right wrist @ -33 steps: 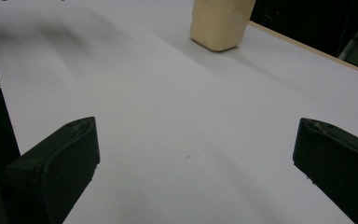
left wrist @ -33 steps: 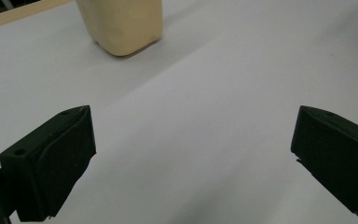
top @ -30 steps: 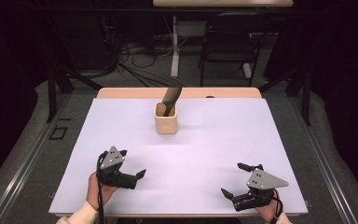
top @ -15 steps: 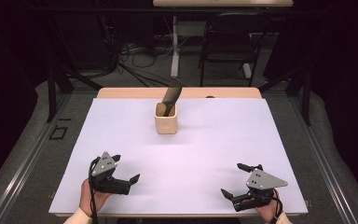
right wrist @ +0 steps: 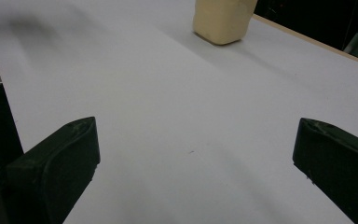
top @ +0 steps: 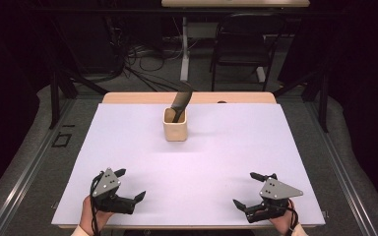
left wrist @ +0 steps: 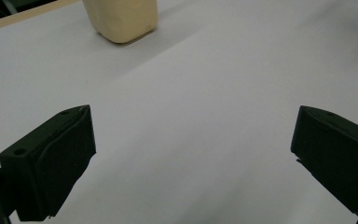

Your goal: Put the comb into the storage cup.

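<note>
A cream square cup [top: 175,127] stands at the far middle of the white table [top: 226,147], with a dark utensil handle [top: 181,103] leaning out of it toward the back right. My left gripper [top: 130,185] rests near the front left edge, open, nothing between its jaws. My right gripper [top: 245,189] sits near the front right edge, also open and empty. In the left gripper view the cup [left wrist: 121,18] is far ahead at the upper left, beyond the left gripper [left wrist: 193,158]. In the right gripper view the cup [right wrist: 221,18] is far ahead, past the right gripper [right wrist: 196,163].
A wooden strip [top: 138,98] runs along the table's far edge. Behind it are a chair [top: 241,46], cables on the floor [top: 133,64] and dark stand legs [top: 61,83]. Grey floor surrounds the table on both sides.
My left gripper has drawn back toward the front edge and lowered, now pointing right along the table. The right gripper has stayed where it was.
</note>
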Tool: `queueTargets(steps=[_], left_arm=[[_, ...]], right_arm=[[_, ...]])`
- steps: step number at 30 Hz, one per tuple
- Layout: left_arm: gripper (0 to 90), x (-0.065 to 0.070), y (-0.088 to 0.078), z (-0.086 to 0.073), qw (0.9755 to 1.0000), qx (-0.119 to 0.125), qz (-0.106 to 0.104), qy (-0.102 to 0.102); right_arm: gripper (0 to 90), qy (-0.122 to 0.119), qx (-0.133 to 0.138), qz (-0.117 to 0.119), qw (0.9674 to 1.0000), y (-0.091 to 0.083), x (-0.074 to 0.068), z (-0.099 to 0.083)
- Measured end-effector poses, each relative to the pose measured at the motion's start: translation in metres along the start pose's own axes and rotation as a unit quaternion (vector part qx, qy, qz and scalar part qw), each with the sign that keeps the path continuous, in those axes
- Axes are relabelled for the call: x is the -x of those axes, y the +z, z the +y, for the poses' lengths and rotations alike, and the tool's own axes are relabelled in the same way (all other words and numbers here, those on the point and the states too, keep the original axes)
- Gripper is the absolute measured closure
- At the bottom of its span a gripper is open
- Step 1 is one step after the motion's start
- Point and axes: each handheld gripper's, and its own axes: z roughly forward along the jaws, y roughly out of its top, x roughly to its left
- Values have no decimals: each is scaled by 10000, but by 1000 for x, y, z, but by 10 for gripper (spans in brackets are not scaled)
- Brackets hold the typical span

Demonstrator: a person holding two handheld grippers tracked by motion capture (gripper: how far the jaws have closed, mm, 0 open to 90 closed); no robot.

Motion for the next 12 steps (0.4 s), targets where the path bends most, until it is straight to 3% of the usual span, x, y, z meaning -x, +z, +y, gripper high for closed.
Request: queueTargets(steps=[12], left_arm=[[0, 1, -1, -4, 10000, -64, -31, -19]], right_arm=[[0, -5, -4, 75, 10000, 1, 0, 0]])
